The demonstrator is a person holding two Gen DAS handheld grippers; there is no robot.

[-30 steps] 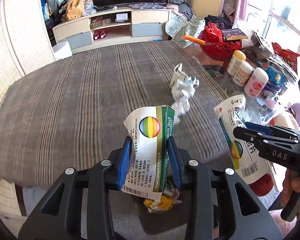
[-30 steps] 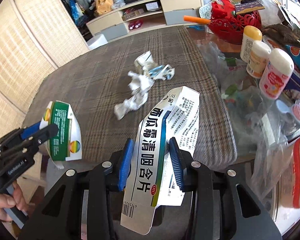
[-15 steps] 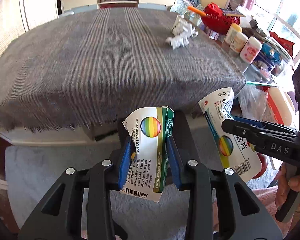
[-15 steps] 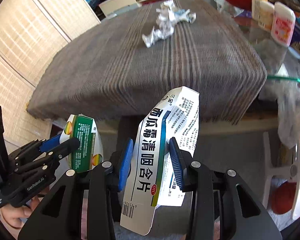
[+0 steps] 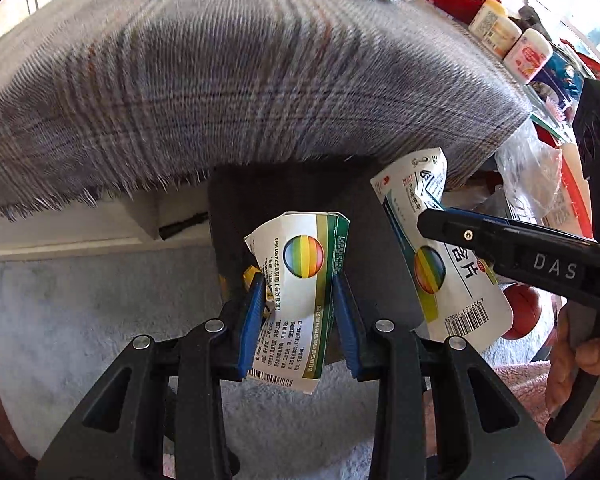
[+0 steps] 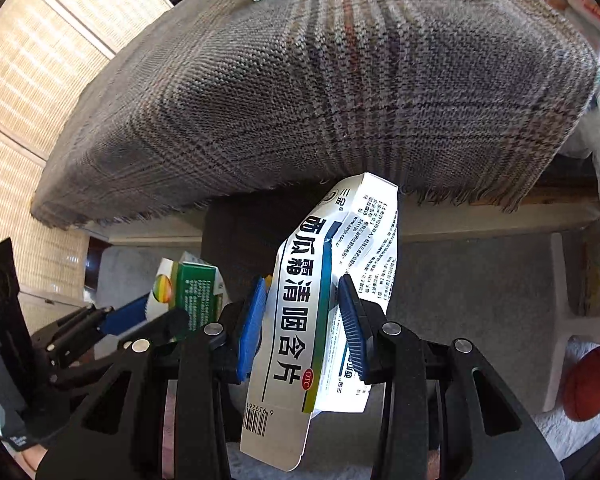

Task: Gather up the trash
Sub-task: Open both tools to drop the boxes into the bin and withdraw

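Below the table edge [image 5: 260,160], both boxes have been lowered toward the bin [image 5: 228,216] at twelve o'clock; the left gripper [image 5: 298,304] is clamped on the green box [image 5: 300,300], the right gripper [image 6: 304,328] on the white box [image 6: 312,320], ready for dropping.

White medicine box [image 6: 320,312], right wrist view: large black characters 西瓜霜清咽含片, red oval "OTC", brand 三金 at the 12 o'clock end, barcode digits 693926 at 6 o'clock. Green-and-white box [image 5: 300,296], left wrist view: 国药准字Z45021646 beside rainbow disc; barcode digits unreadable. Right gripper [image 5: 432,224]: "DAS" in white on black body.
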